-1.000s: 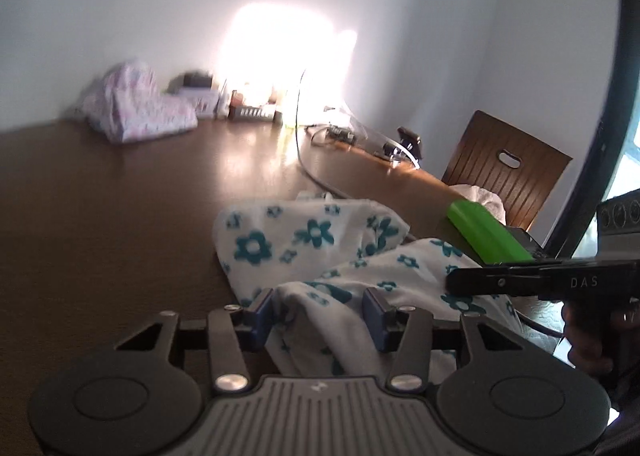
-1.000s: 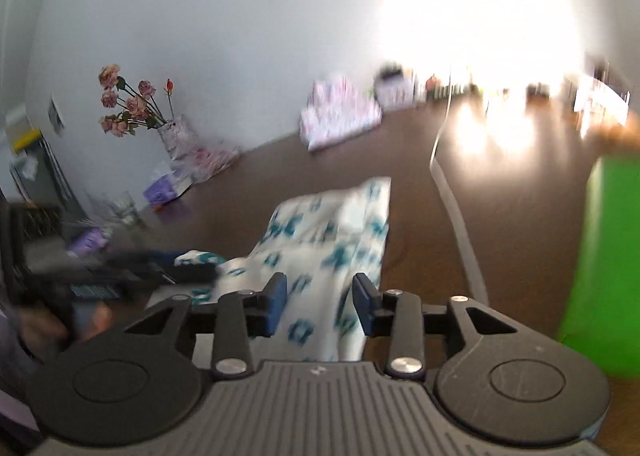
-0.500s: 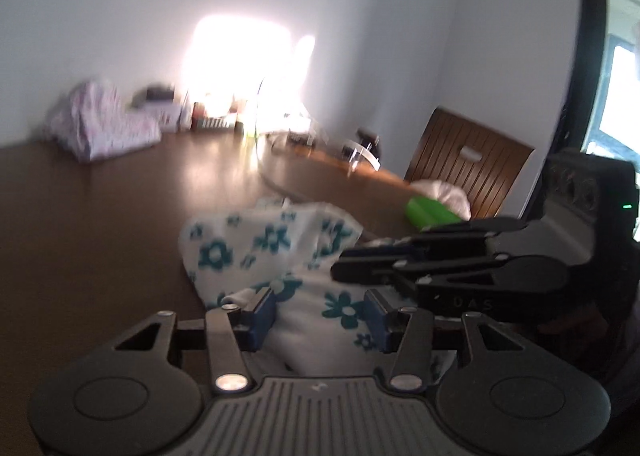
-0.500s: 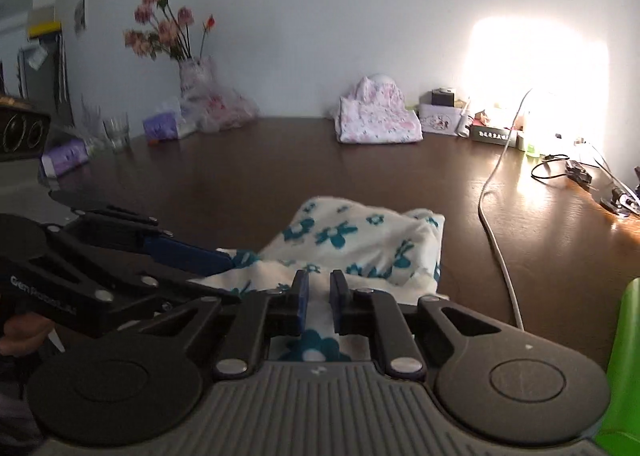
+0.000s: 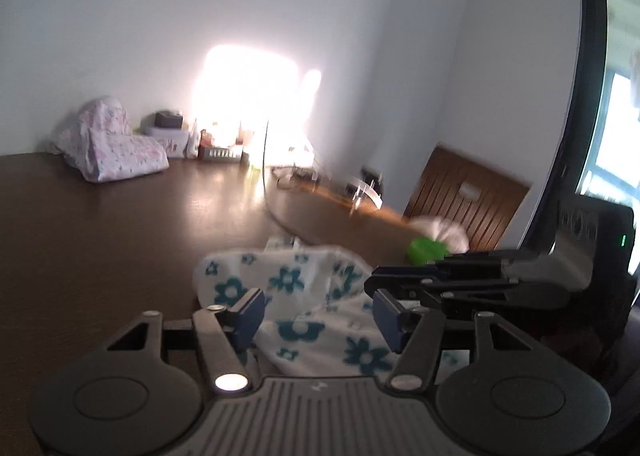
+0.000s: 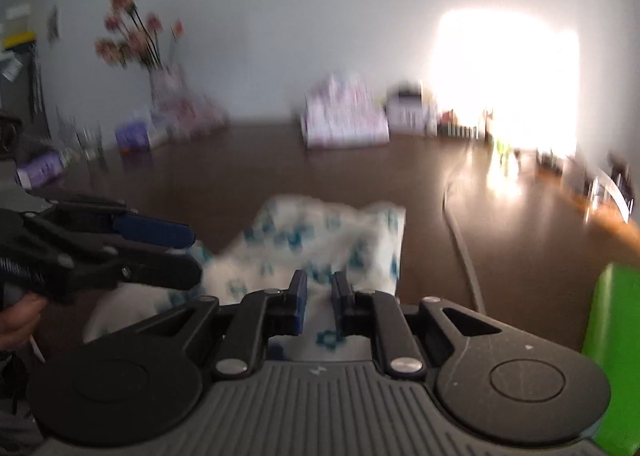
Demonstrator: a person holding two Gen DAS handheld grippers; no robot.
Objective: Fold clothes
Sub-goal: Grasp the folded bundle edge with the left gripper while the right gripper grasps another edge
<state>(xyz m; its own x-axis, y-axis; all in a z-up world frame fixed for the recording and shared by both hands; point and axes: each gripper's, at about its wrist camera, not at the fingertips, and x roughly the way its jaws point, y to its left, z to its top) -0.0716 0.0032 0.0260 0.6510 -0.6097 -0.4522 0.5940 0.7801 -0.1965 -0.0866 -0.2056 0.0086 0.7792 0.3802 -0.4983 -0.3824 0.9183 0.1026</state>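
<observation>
Both tilted downward, left gripper (image 5: 318,320) opening around floral garment (image 5: 304,296), right gripper (image 6: 319,306) pinching it

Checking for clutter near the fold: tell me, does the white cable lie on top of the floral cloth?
No, the white cable runs along the table beside the floral cloth.

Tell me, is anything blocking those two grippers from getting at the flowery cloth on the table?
Nothing visible is. The left gripper has the floral cloth right between its jaws, which are opening. The right gripper is nearly shut with the cloth between its pads. The white cable and the green object lie off to the side.
</observation>
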